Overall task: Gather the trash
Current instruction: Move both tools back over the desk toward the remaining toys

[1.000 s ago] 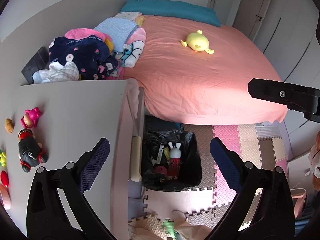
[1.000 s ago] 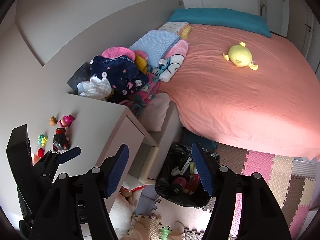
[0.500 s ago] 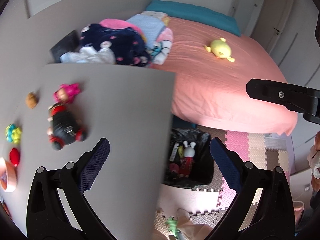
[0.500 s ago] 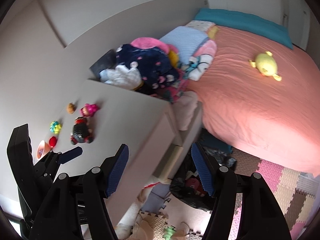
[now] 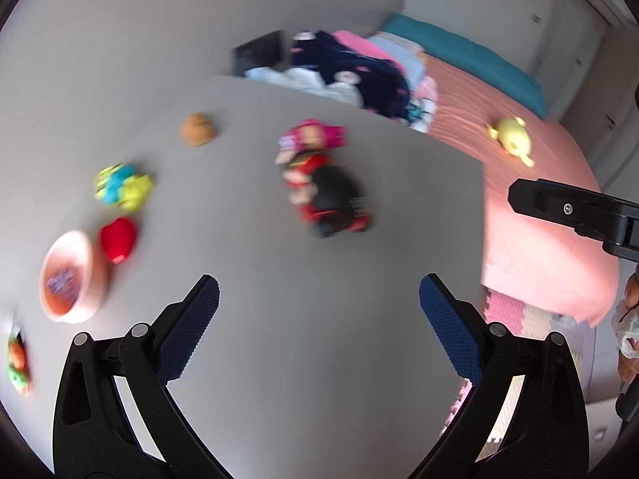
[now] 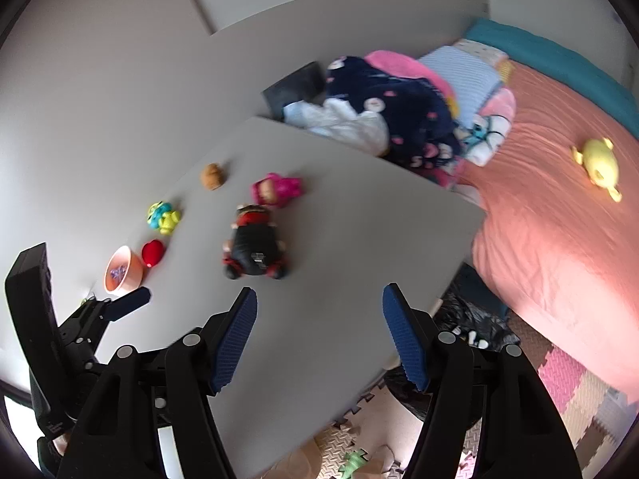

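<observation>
Both grippers hang open and empty above a grey desk top [image 5: 319, 279] [image 6: 359, 239]. My left gripper [image 5: 318, 325] is over its near middle; my right gripper [image 6: 318, 337] is over its front right part. On the desk lie a black-and-red toy figure [image 5: 327, 195] [image 6: 255, 249], a pink doll [image 5: 311, 139] [image 6: 275, 189], a brown ball [image 5: 197, 129] [image 6: 212, 175], a yellow-blue toy [image 5: 122, 187] [image 6: 163, 217], a red piece [image 5: 118, 237] [image 6: 153, 251] and an orange cup [image 5: 74, 277] [image 6: 122, 269]. The black trash bag [image 6: 471, 327] sits on the floor below the desk's right edge.
A bed with a pink sheet [image 6: 559, 239] and a yellow plush [image 5: 511, 139] [image 6: 597, 163] lies to the right. A pile of clothes [image 6: 399, 119] sits behind the desk. Foam floor mats [image 6: 571, 391] and a green toy [image 6: 353, 461] lie below.
Both views have swung left and up from the trash bag by the bed onto the desk top. The toys now sit ahead of the jaws. Both grippers stay open.
</observation>
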`<state>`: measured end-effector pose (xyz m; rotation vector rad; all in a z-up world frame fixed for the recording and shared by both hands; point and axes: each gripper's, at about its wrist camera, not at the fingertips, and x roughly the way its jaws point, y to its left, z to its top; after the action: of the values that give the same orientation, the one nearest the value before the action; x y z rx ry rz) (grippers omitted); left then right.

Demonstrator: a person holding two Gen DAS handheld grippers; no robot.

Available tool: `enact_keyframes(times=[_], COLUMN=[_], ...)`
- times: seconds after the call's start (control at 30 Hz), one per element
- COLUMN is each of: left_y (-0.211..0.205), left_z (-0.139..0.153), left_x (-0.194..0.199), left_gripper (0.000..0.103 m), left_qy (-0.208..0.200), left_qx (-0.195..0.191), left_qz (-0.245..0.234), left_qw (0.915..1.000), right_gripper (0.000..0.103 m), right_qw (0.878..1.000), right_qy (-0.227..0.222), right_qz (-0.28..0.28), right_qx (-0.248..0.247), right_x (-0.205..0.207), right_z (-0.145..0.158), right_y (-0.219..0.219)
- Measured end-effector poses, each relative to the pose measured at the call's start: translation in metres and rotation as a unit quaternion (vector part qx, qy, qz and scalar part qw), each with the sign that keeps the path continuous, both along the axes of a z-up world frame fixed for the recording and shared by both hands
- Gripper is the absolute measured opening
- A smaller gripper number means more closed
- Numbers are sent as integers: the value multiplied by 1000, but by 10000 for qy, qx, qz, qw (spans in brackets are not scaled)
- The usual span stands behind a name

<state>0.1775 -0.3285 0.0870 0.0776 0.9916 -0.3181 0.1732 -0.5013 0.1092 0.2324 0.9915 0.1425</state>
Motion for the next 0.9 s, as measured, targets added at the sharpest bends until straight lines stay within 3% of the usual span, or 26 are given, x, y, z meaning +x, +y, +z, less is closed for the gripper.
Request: enact_keyframes(times=[0.37,0.6,0.9], left_y=[127,173,216], left_z=[-4,-9,-33], left_x=[3,16,40], left_gripper=[97,97,97], left_qy=[97,127,317], left_qx=[-68,-83,-216], left_qz=[1173,1542,1935], left_qw=[9930,9879,9803], right_gripper=[66,67,70], right_qw=[9990,9977,9945], right_qy=[273,461,666], right_qz=[320,385,202], right_qx=[-157,-324,-786], right_x=[46,74,111], right_z=[-22,-40,-71], right_y=[68,95,99])
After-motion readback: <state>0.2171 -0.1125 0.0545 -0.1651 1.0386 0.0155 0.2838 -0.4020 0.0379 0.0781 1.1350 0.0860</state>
